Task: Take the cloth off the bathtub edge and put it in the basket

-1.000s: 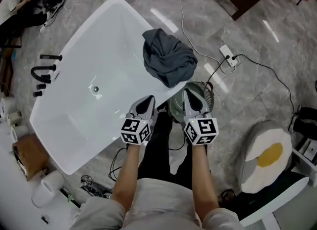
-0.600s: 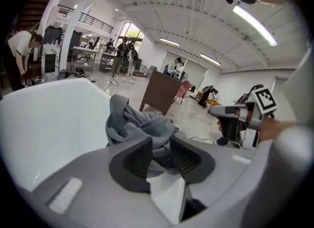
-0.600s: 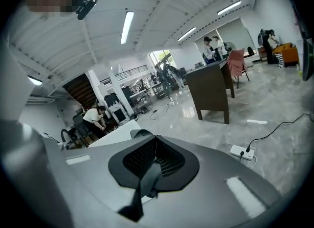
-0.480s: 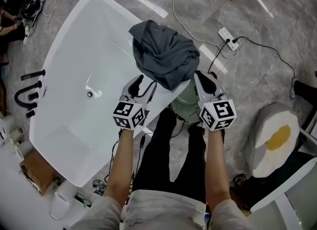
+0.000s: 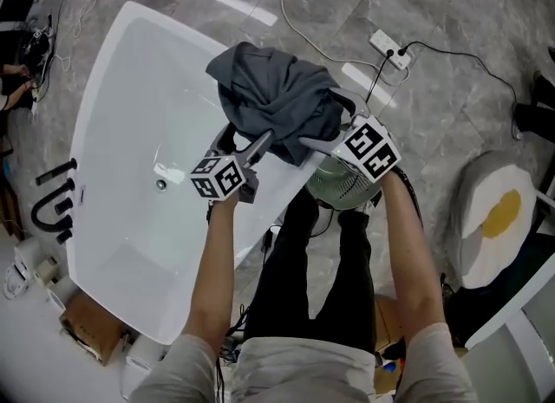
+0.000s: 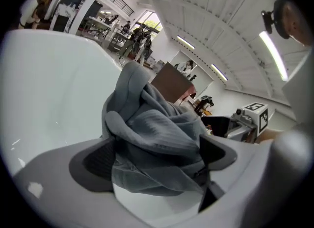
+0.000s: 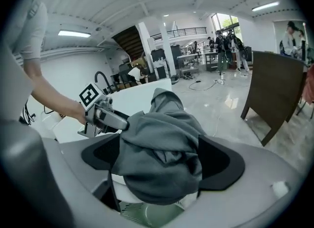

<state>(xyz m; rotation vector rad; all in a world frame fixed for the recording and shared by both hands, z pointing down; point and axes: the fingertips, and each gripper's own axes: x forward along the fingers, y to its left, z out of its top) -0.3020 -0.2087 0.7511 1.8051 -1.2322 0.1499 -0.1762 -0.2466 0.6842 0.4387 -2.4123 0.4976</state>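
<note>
A crumpled dark grey cloth [image 5: 273,102] lies over the near edge of the white bathtub [image 5: 130,133]. My left gripper [image 5: 247,141] is at the cloth's near left side. Its jaws are opening, with a fold of cloth [image 6: 157,129] between the wide-set pads. My right gripper [image 5: 328,120] is at the cloth's right side. Its jaws are opening too, with a bulge of cloth [image 7: 162,148] between them. A round pale green basket [image 5: 334,186] stands on the floor just below the tub edge, under the right gripper, and its rim [image 7: 147,215] shows beneath the cloth.
A black faucet [image 5: 52,202] stands at the tub's far left side. A power strip [image 5: 388,46] with cables lies on the marble floor behind the cloth. An egg-shaped cushion [image 5: 490,228] is at the right, a cardboard box [image 5: 87,336] at the lower left.
Both grippers have moved forward from the near tub edge up to the cloth. Their jaws have gone from shut to spread wide around folds of it.
</note>
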